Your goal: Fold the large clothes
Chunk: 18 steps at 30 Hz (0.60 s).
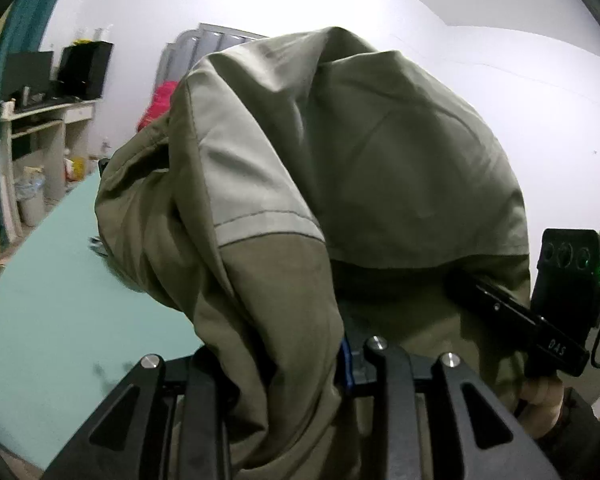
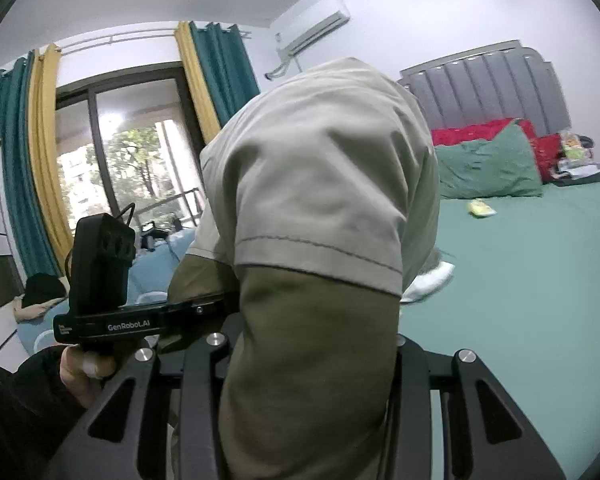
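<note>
A green bed [image 2: 520, 300] is filling the right of the right wrist view. An olive garment [image 1: 340, 168] is hanging mid-frame in both views, draping over the left gripper [image 1: 296, 392] and right gripper [image 2: 312, 380], each nipping its cloth, fingertips hidden.

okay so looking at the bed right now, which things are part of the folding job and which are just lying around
Part of the job:
- olive-green garment with pale beige panels, bunched in both sets of jaws
- left gripper
- right gripper
- teal bed sheet, the folding surface

Just lying about:
- green pillow
- red blanket
- small yellow packet
- white cloth
</note>
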Tool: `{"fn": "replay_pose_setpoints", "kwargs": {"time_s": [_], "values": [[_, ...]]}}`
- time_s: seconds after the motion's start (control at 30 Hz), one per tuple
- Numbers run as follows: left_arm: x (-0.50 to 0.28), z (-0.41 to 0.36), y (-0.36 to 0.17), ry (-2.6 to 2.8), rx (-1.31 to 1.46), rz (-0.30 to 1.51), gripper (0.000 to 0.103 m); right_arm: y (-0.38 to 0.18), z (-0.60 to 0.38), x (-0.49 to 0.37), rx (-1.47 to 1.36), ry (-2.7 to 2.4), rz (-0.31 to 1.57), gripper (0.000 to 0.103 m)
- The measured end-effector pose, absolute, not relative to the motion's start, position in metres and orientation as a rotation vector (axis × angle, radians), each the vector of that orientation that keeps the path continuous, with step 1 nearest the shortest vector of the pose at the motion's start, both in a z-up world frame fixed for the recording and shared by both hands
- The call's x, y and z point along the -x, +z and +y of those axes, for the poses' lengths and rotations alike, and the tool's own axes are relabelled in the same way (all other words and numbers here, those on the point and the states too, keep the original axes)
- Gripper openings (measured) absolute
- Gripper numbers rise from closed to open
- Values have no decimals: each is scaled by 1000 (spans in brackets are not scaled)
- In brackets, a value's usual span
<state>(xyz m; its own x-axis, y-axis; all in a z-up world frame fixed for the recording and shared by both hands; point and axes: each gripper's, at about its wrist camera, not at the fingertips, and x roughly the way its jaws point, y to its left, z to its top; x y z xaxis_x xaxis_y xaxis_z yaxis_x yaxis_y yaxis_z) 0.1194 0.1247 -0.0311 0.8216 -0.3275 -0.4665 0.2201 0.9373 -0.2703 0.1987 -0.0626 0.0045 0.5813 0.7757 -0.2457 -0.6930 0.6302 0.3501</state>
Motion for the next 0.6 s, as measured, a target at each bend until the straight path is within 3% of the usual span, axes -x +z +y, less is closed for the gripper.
{"fn": "replay_pose_setpoints", "kwargs": {"time_s": [0.6], "values": [[-94, 266, -25, -74, 189, 510, 28, -25, 114, -245, -305, 1065, 433, 36]]}}
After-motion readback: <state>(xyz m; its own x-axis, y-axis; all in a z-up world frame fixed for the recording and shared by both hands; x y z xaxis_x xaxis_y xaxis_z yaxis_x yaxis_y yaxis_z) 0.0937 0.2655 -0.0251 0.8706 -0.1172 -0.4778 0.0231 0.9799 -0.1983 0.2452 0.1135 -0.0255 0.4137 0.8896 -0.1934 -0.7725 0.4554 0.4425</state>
